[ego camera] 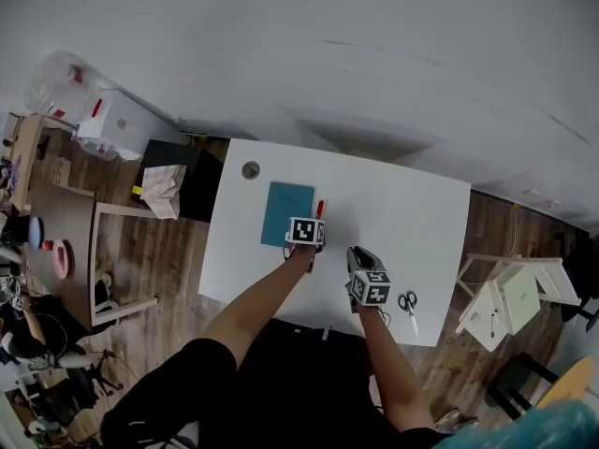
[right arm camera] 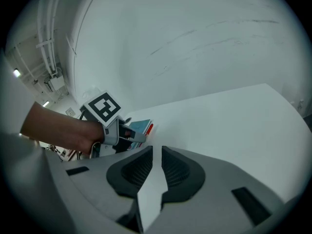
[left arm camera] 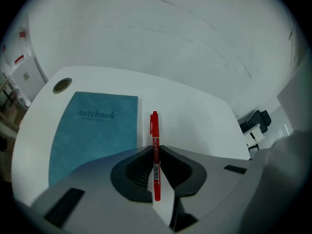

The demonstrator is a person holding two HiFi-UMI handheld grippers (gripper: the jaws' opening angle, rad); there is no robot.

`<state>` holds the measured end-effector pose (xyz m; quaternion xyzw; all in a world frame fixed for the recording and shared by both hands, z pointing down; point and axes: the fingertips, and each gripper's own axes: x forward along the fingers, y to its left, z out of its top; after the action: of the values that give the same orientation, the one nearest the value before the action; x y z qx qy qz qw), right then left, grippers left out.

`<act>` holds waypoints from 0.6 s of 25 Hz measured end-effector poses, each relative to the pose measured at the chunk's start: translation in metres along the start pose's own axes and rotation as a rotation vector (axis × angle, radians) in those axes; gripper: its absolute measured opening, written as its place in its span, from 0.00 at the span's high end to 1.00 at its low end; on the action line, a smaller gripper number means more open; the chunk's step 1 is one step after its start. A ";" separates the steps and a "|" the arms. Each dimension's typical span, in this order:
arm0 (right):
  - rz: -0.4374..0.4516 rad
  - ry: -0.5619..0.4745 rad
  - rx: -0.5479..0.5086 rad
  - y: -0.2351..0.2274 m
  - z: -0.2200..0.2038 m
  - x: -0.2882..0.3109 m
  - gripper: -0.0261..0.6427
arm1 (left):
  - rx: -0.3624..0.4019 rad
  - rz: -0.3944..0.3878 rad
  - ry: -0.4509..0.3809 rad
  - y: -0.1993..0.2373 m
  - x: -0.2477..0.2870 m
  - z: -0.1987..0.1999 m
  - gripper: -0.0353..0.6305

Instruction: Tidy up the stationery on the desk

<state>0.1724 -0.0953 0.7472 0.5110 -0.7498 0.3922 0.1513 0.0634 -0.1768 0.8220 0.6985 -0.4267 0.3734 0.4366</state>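
**Left tongs hold a red pen beside a teal notebook**

Seen from above, a person reaches both arms over a white worktop (ego camera: 412, 215) that stands against a pale wall (ego camera: 374, 54). Each hand holds a pair of tongs topped with a black-and-white marker cube.

The left tongs (left arm camera: 156, 151) are closed on a red pen (left arm camera: 154, 126). The dark jaws pinch its barrel at about the middle. The pen runs straight along the jaws, with its clipped end pointing away toward the wall. It sits just right of the notebook (left arm camera: 92, 130) and roughly parallel to that book's right edge. Whether the pen touches the worktop cannot be told.

The notebook is teal, closed and lying flat on the left half of the worktop, with the word "notebook" printed on its cover. A small round disc (left arm camera: 62, 85) is set in the worktop near the far left corner, beyond the notebook.

The right tongs (right arm camera: 157, 154) are to the right of the left pair, over bare worktop. Their jaws stand a narrow gap apart with nothing between them.

Black-handled scissors (ego camera: 408, 305) lie near the worktop's front right edge, just right of the right tongs.
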 end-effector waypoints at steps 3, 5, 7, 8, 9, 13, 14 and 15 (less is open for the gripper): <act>-0.002 0.005 -0.010 0.000 0.000 0.001 0.85 | 0.003 0.027 0.014 0.007 0.003 0.001 0.87; -0.003 0.010 -0.001 -0.001 -0.002 0.000 0.85 | 0.003 0.029 0.024 0.008 0.004 0.000 0.87; -0.003 0.016 0.000 -0.001 -0.004 0.000 0.85 | -0.015 0.028 0.027 0.009 0.005 -0.002 0.87; -0.002 0.019 0.000 -0.001 -0.005 0.000 0.85 | -0.023 0.028 0.028 0.009 0.006 -0.003 0.87; -0.001 0.020 0.001 -0.002 -0.005 0.000 0.85 | -0.028 0.029 0.026 0.009 0.006 -0.003 0.87; 0.012 0.008 0.014 -0.006 -0.002 -0.001 0.85 | -0.030 0.027 0.022 0.006 0.006 -0.001 0.87; 0.017 0.002 0.015 -0.006 -0.001 -0.001 0.85 | -0.028 0.021 0.020 0.005 0.006 -0.001 0.87; 0.020 -0.003 0.016 -0.007 0.000 -0.002 0.85 | -0.029 0.015 0.015 0.005 0.006 0.000 0.87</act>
<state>0.1791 -0.0955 0.7488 0.5051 -0.7521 0.3989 0.1420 0.0614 -0.1800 0.8285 0.6859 -0.4340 0.3759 0.4470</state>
